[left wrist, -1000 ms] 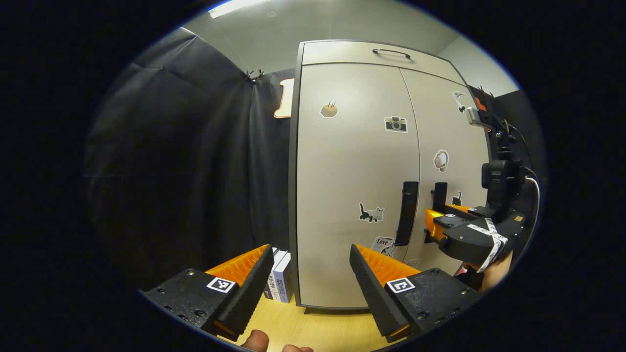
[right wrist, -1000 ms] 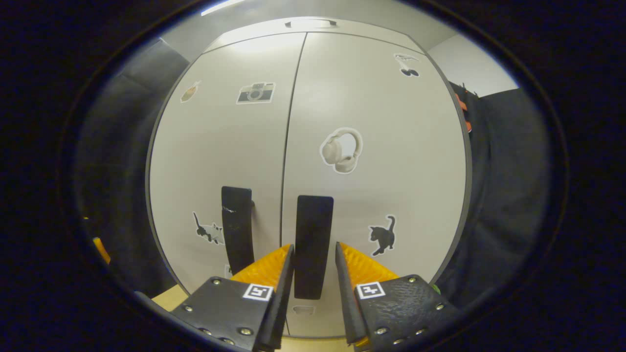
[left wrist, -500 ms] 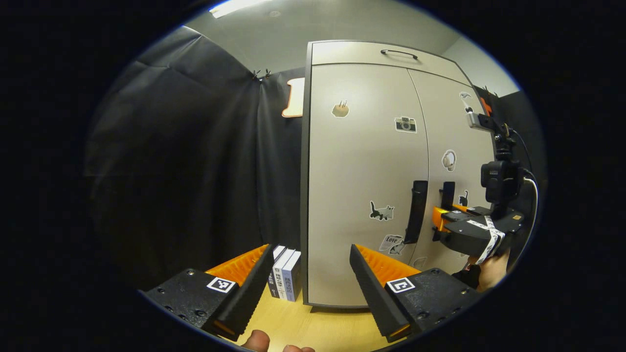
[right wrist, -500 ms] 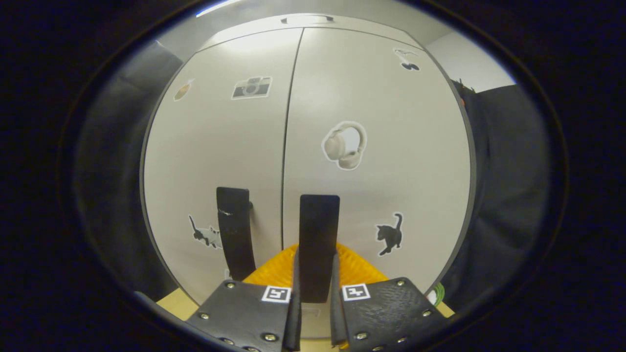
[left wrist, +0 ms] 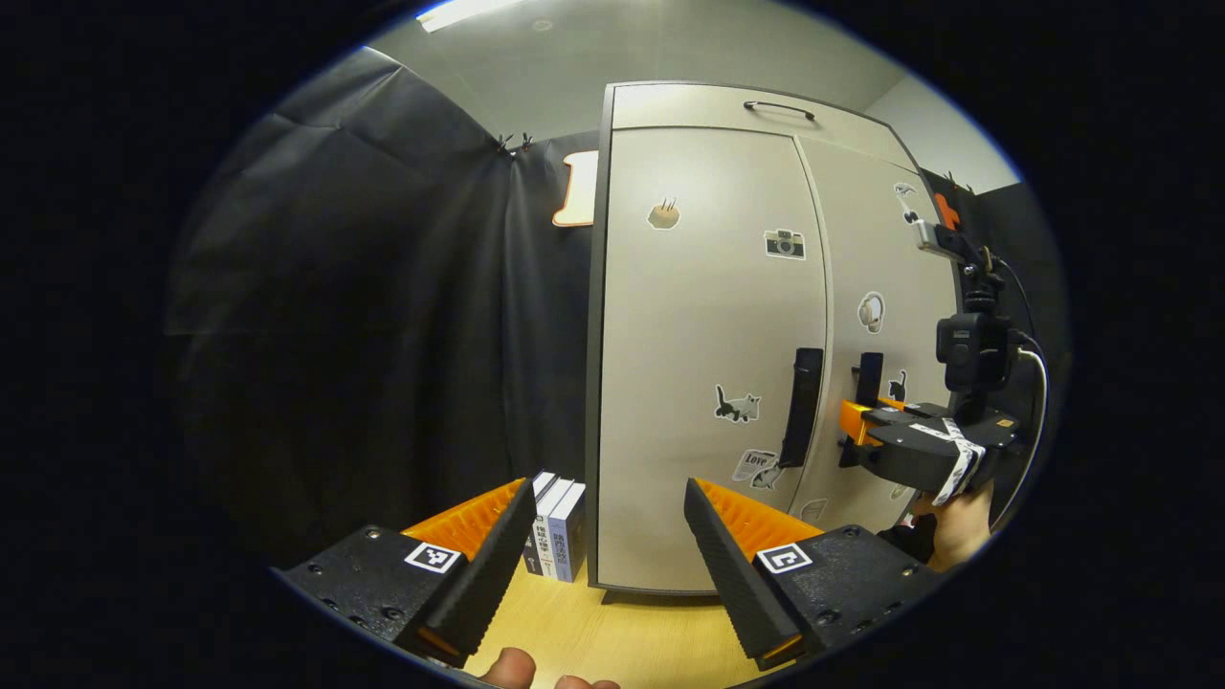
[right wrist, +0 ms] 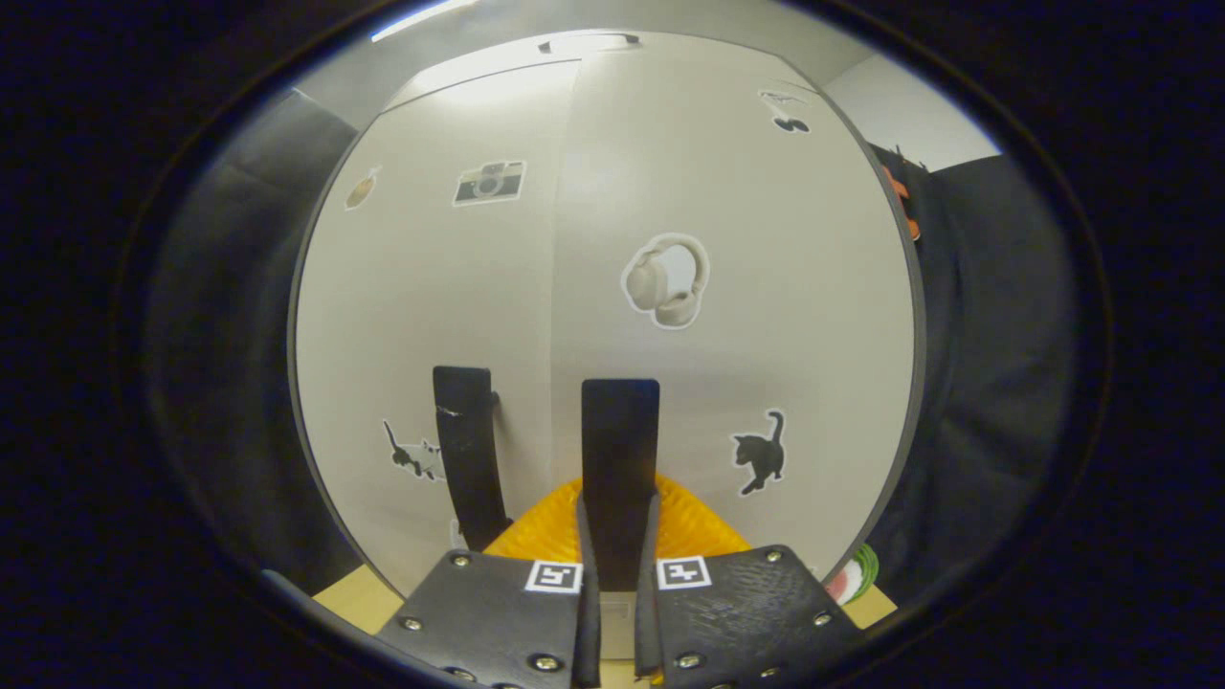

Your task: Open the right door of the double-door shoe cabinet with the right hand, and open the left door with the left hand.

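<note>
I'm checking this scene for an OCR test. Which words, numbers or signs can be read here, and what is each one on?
"Love": sticker low on the left door.
Book spines left of that door: print too small to read.
Markers on the left gripper: square patterns, no words.
Other stickers on the doors: pictures only, no text.

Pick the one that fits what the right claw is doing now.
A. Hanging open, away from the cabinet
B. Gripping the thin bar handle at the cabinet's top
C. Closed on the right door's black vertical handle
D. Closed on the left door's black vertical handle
C: in the right gripper view the right claw has both fingers pressed on the black vertical handle of the beige cabinet's right door, while the left door's black handle stands free beside it.
</note>
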A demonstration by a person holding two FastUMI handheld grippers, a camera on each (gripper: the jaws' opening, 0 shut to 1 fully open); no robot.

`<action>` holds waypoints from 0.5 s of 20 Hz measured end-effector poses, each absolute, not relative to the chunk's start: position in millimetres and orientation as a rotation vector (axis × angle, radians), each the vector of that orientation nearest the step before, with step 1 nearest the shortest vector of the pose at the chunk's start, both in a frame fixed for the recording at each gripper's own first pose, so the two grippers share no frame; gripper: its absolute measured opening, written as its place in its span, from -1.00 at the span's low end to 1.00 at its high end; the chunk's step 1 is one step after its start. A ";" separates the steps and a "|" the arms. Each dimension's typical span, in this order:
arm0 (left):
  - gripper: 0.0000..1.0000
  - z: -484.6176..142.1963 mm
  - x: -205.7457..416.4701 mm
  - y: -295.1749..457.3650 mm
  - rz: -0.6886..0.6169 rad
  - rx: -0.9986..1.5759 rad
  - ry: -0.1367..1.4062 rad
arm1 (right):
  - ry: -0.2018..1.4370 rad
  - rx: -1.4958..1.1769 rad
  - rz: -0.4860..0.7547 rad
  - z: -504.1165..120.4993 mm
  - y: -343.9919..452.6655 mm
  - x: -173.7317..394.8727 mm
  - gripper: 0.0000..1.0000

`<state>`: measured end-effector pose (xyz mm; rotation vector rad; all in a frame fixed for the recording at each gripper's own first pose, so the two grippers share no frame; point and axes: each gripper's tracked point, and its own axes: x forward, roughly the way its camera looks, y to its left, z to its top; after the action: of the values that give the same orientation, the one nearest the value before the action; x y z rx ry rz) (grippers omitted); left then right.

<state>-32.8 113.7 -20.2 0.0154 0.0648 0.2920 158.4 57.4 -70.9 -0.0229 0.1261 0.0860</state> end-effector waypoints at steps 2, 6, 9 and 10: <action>0.94 -22.4 -37.2 109.6 0.290 0.011 0.070 | 0.129 -0.014 0.104 -70.3 56.6 155.6 -0.72; 0.94 -23.8 -45.5 98.8 0.275 0.013 0.074 | 0.120 -0.007 0.119 -69.6 53.7 151.0 -0.72; 0.94 -23.9 -49.2 91.1 0.268 0.017 0.077 | 0.111 0.002 0.135 -70.9 51.3 145.3 -0.72; 0.87 -25.2 -50.9 88.4 0.265 0.018 0.080 | 0.110 0.008 0.142 -70.3 50.5 144.2 -0.72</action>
<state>-50.9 88.4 -25.2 0.0177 0.0802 0.2648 144.2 50.5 -70.3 0.0077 0.1101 0.1421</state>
